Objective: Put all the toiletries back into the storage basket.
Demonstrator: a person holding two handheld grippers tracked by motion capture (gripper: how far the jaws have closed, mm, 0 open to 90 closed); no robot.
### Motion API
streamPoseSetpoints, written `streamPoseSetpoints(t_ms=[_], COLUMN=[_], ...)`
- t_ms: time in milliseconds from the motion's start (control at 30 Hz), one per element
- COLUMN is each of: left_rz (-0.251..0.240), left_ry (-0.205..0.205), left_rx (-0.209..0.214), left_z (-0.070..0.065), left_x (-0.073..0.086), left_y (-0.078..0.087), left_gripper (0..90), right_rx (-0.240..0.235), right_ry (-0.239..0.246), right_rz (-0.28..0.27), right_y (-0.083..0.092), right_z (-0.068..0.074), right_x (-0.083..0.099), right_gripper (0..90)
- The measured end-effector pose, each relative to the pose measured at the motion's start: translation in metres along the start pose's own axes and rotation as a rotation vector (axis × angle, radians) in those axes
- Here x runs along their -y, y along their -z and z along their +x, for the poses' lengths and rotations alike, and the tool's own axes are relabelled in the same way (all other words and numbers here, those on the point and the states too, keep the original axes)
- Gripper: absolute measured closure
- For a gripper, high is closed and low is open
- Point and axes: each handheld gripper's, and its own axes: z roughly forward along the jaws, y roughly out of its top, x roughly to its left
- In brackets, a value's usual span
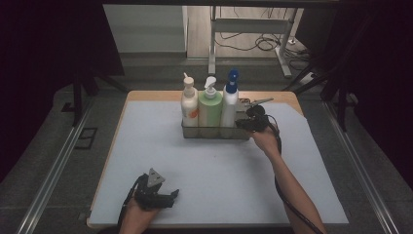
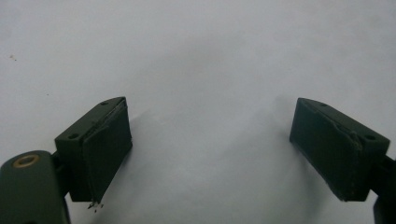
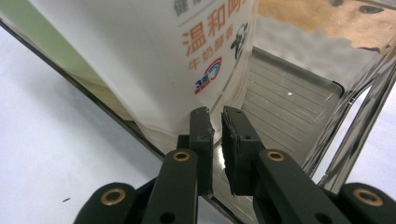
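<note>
A metal tray [image 1: 214, 132] at the far middle of the table holds three upright bottles: a cream one with an orange label [image 1: 189, 105], a green pump bottle [image 1: 210, 107] and a white bottle with a blue cap [image 1: 230, 102]. My right gripper [image 1: 242, 124] is at the tray's right end. In the right gripper view its jaws [image 3: 215, 112] stand a narrow gap apart astride the tray's wall [image 3: 289, 98], right by the white bottle [image 3: 140, 46]. My left gripper [image 1: 171, 199] rests near the front left of the table, jaws wide open [image 2: 208, 102] over bare tabletop.
The pale table top [image 1: 209, 170] has a wooden rim at the back. Beyond it stand a desk frame [image 1: 253, 29] and loose cables on the floor. Metal rails run along both sides of the table.
</note>
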Motion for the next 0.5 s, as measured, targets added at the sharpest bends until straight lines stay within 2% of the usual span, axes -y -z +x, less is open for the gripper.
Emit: streamPoseSetpoints(t_ms=[367,500], left_rz=[-0.002,-0.002], left_ry=[0.002,0.002], left_rx=[0.001,0.001], left_z=[0.000,0.000], left_x=[0.000,0.000], left_y=[0.000,0.000], left_gripper=[12.3,12.3], right_rx=[-0.003,0.005], right_ry=[0.015,0.017], right_rz=[-0.022,-0.023], right_y=[0.009,0.013], right_z=[0.002,0.003], right_x=[-0.001,-0.001], right_gripper=[73.5,68.2])
